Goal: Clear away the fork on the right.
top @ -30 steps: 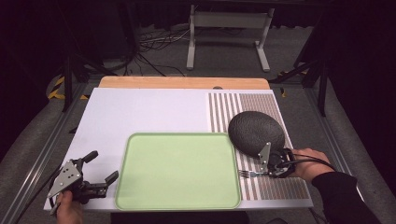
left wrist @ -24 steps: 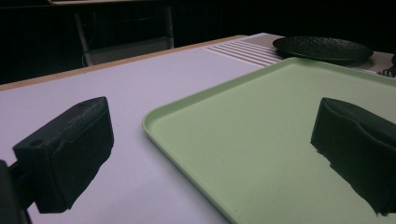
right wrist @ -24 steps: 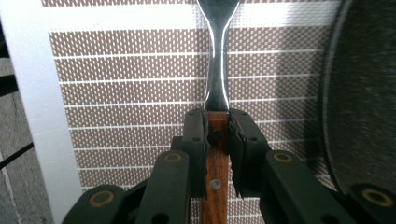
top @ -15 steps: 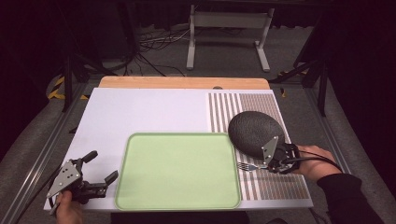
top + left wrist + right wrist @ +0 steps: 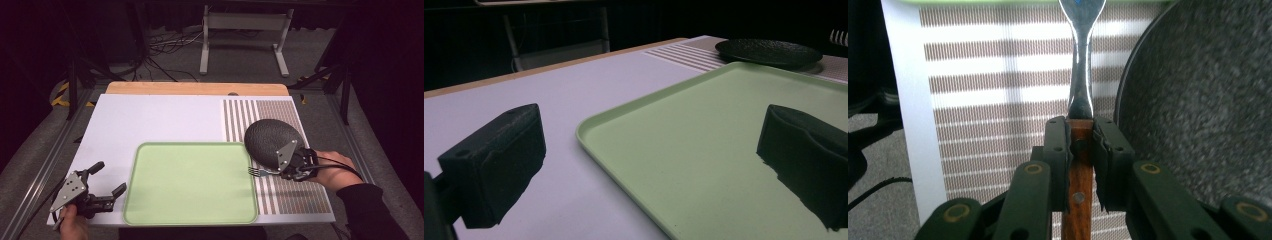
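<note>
A wooden-handled fork is clamped by its handle in the right gripper, beside the dark plate, tines over the striped mat; its tines are cut off in the right gripper view. The left gripper is held with its jaws spread wide, with nothing between them, at the green tray edge.

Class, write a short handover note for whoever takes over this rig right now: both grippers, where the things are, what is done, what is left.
Right gripper: shut on the fork by its wooden handle, tines over the green tray's right edge.
Left gripper: open, holding nothing, at the tray's left edge.
Black plate: on the striped mat, right of the tray.
Done: fork gripped.
Left, probably: set the fork down, perhaps on the tray.
</note>
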